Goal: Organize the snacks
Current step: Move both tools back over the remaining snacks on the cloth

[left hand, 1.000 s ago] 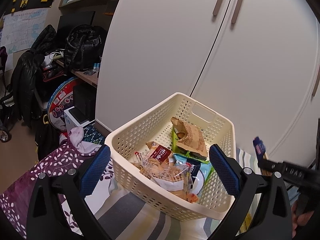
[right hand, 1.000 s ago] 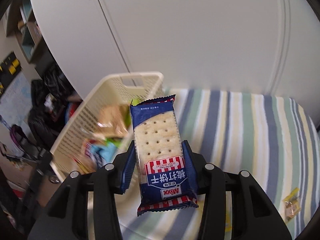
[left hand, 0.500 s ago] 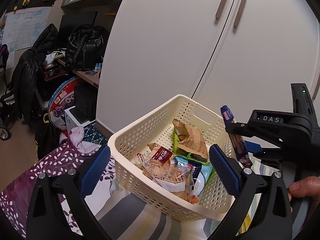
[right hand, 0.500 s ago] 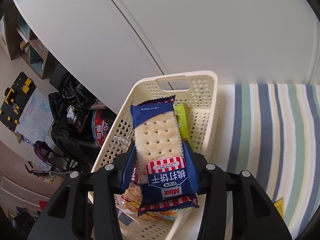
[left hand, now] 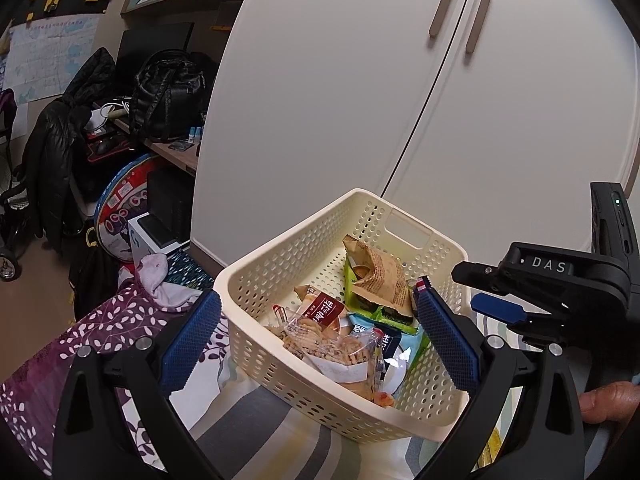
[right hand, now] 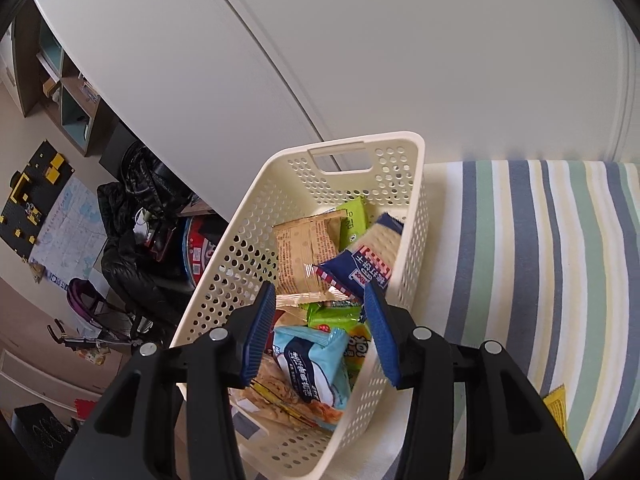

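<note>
Basket (right hand: 404, 184): cream plastic, perforated walls with a cut-out handle at the far end; it stands on a striped cover (right hand: 540, 264) in front of white cupboard doors (left hand: 360, 100).

Cracker packet (right hand: 366, 254): blue wrapper with a red-and-white striped end and a clear window showing pale crackers. It lies tilted inside the basket against the right wall, on top of the other snacks, beyond the right tool's fingertips and free of them.

Other contents: a brown paper-look packet (right hand: 306, 252) beside the cracker packet, a green packet (right hand: 354, 220) behind it, a light-blue bag (right hand: 312, 364) and a clear bag of biscuits (left hand: 332, 348) at the near end.

Right gripper (right hand: 320, 330): poised above the near end of the basket, its blue ribbed pads (right hand: 258, 332) spread apart with nothing between them; released. In the left wrist view its black body stands just beside the basket's right rim, with part of a hand (left hand: 608, 400) below it.

Left gripper (left hand: 320, 340): fingers wide apart, the near end of the basket seen between them; whether the pads touch the basket walls cannot be told. It grasps nothing.

Yellow wrapper (right hand: 558, 408): lies alone on the striped cover, right of the basket.

Background: a dark jacket (left hand: 52, 136) and a black bag (left hand: 168, 96) at the left.
</note>
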The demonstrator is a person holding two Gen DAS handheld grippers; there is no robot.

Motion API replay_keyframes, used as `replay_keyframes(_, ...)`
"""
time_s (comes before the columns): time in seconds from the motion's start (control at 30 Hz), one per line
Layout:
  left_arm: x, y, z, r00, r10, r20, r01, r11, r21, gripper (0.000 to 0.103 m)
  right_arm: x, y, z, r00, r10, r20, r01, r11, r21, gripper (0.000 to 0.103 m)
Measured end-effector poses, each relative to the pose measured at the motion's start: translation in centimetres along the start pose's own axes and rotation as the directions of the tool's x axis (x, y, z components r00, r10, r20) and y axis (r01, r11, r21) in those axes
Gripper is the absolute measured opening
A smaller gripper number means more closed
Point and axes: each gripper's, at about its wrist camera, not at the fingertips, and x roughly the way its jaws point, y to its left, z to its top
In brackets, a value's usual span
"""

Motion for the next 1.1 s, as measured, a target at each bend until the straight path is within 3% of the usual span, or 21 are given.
replay_keyframes(0.3,-0.6,-1.2,-0.4,1.000,-0.019,0.015,0.018,0.999,0.031,0.100,-1.8,-1.5,-1.6,0.998,-0.050,0.029,0.050,0.999,-0.016,0.047)
replay_keyframes(0.57,-2.1,-3.8,-1.2,0.997,-0.045,0.063,0.036,0.991,0.132,0.100,-4.4,-5.6,-3.3,0.991,-0.123,0.044,0.122,0.992,0.023,0.048)
replay_keyframes(0.63,-2.4,-4.5,-1.4,0.996,-0.055,0.073,0.043,0.986,0.161,0.100,-5.3,-6.9,-3.9,0.987,-0.152,0.051,0.150,0.988,0.032,0.057)
replay_keyframes(0.83,-3.2,-6.0,-2.0,0.993,-0.083,0.086,0.063,0.975,0.212,0.100,-8.3,-11.4,-6.6,0.950,-0.305,0.073,0.302,0.952,0.041,0.062)
replay_keyframes(1.1,-3.7,-8.7,-3.5,0.987,-0.136,0.087,0.099,0.937,0.336,0.100,-11.9,-19.9,-10.4,0.905,-0.426,0.025,0.416,0.894,0.163,0.065)
